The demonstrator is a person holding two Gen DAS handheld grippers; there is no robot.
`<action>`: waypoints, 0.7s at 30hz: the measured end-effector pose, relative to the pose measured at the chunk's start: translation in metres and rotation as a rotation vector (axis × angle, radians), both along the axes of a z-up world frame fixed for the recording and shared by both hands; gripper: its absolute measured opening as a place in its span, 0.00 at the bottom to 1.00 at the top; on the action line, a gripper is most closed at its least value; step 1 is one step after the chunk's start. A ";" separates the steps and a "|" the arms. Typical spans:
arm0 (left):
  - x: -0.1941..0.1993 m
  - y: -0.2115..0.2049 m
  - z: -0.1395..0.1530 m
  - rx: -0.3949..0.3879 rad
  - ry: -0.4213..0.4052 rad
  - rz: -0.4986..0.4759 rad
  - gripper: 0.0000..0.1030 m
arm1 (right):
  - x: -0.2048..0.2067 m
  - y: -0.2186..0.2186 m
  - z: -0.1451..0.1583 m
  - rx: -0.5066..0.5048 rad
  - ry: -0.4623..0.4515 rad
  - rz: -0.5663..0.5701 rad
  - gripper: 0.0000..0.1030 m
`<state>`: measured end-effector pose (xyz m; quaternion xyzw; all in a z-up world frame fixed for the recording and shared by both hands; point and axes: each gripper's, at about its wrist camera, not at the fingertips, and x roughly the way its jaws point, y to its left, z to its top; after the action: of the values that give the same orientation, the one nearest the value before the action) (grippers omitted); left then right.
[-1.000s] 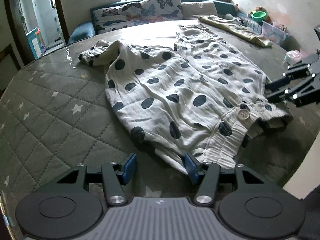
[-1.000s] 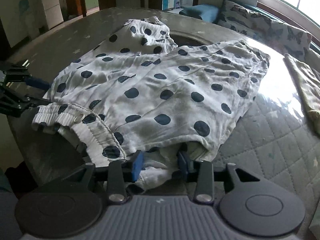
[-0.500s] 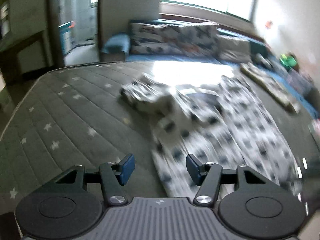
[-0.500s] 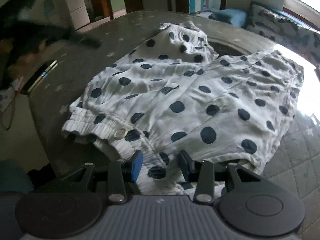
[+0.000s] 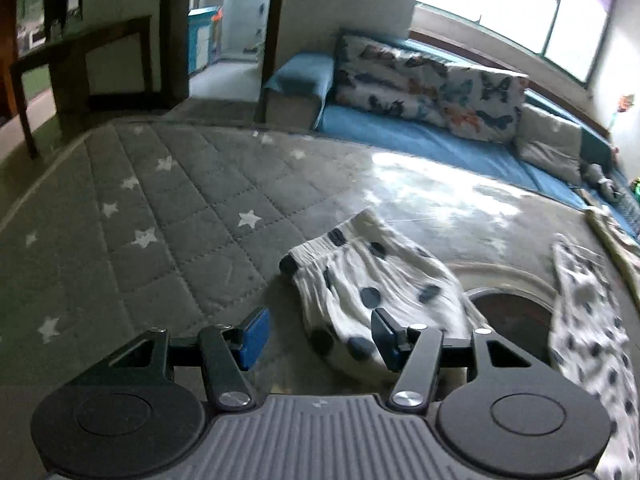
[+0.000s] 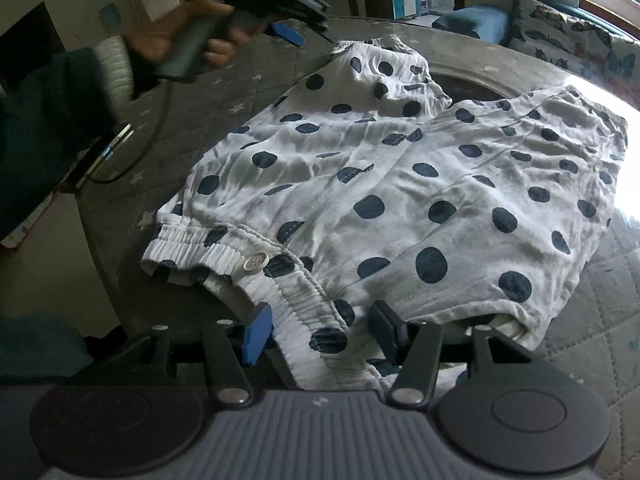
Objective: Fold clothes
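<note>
White trousers with dark polka dots [image 6: 400,184] lie spread on the grey star-quilted cover [image 5: 160,216]. Their elastic waistband with a white button [image 6: 256,260] faces me. My right gripper [image 6: 320,332] straddles the waistband. Its jaws are opening, the cloth lies loose between the blue pads [image 6: 256,334], and they do not press it. My left gripper [image 5: 320,338] hovers open over the end of one trouser leg [image 5: 360,280], with cloth below its right pad [image 5: 386,340]. In the right wrist view the left gripper [image 6: 304,26] shows at top left, held by a hand [image 6: 180,40].
A blue sofa with butterfly cushions [image 5: 432,84] runs along the window. A dark wooden table [image 5: 80,64] stands at the far left. A yellowish cloth [image 5: 616,240] lies at the cover's right edge. The surface's near edge [image 6: 108,240] drops off beside the waistband.
My left gripper swung away from the waistband corner and across to the far trouser leg. My right gripper's jaws widened, and the waistband now lies loose between them.
</note>
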<state>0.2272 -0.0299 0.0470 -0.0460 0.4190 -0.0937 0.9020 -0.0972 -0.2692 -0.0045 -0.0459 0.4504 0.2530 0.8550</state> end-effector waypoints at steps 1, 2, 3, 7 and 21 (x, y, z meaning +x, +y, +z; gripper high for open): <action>0.008 0.000 -0.005 -0.007 0.015 0.005 0.57 | 0.001 -0.001 0.000 0.005 0.002 0.003 0.55; 0.013 0.000 -0.009 -0.014 0.027 0.010 0.56 | 0.001 -0.002 0.000 0.010 0.005 0.006 0.55; 0.018 0.001 -0.013 -0.019 0.036 0.012 0.52 | 0.001 -0.003 0.000 0.015 0.007 0.007 0.55; 0.025 0.000 -0.018 -0.006 0.026 0.000 0.18 | 0.003 -0.005 0.000 0.031 0.016 0.006 0.56; 0.057 -0.042 0.001 0.336 -0.210 -0.090 0.07 | 0.004 -0.007 0.000 0.041 0.027 0.000 0.58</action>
<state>0.2842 -0.0718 0.0478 0.1341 0.3339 -0.0667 0.9306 -0.0931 -0.2758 -0.0050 -0.0247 0.4565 0.2627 0.8497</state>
